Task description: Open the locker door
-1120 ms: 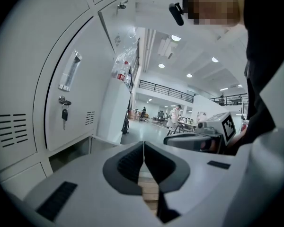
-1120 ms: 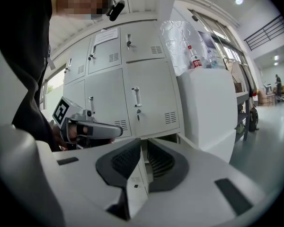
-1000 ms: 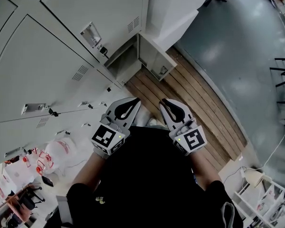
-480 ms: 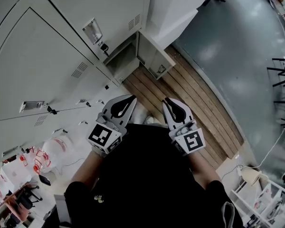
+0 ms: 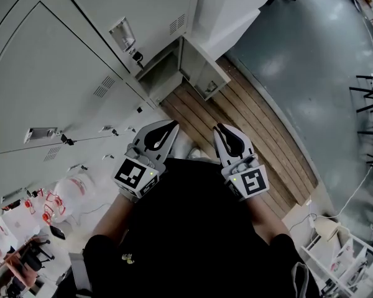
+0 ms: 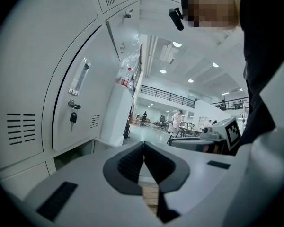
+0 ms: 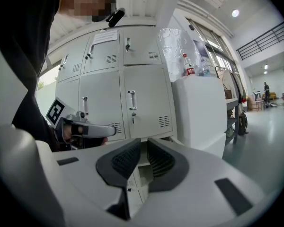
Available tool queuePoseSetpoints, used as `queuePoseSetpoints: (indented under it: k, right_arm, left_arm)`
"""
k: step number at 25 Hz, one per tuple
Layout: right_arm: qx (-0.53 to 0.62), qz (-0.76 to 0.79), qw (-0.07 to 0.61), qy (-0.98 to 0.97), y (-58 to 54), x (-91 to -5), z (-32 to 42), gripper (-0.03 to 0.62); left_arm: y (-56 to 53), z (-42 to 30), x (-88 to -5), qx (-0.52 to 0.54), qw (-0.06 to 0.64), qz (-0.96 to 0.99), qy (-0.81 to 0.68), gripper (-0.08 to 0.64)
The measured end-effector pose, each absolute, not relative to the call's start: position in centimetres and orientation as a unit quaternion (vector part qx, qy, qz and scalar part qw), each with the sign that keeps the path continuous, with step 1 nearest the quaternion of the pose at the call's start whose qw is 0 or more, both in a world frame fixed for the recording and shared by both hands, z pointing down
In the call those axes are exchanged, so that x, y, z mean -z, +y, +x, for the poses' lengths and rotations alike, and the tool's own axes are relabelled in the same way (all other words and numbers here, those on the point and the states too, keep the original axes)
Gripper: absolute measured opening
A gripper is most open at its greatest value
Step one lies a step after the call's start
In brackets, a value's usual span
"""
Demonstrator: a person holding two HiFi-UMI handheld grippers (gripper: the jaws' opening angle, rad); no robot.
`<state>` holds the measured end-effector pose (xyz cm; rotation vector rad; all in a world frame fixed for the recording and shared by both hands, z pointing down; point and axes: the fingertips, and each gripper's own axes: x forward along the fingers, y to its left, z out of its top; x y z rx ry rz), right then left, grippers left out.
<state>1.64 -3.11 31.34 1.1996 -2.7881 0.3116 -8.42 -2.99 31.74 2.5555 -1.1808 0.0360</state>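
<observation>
Locker door (image 5: 146, 8): pale grey sheet metal, upright, closed flush in the bank of lockers. A vertical recessed handle (image 5: 122, 35) sits near one edge, with a key (image 5: 137, 56) hanging in the lock below it and vent slots (image 5: 174, 27) at a lower corner. Beneath it, a small lower door (image 5: 202, 76) stands swung open.

My white left gripper (image 5: 171, 126) has edged slightly toward ten o'clock in the head view, while the grey metal locker door's silver handle (image 5: 122, 34) slid toward twelve.
</observation>
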Motion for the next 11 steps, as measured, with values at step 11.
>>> queuePoseSetpoints:
  k: [11]
  right_arm:
    - [-0.1,0.391,0.039,-0.914,-3.12,-31.18,1.51,0.06]
  left_arm:
    - [-2.95,-8.67,-31.6,-0.013,0.157,0.895,-0.418,0.023]
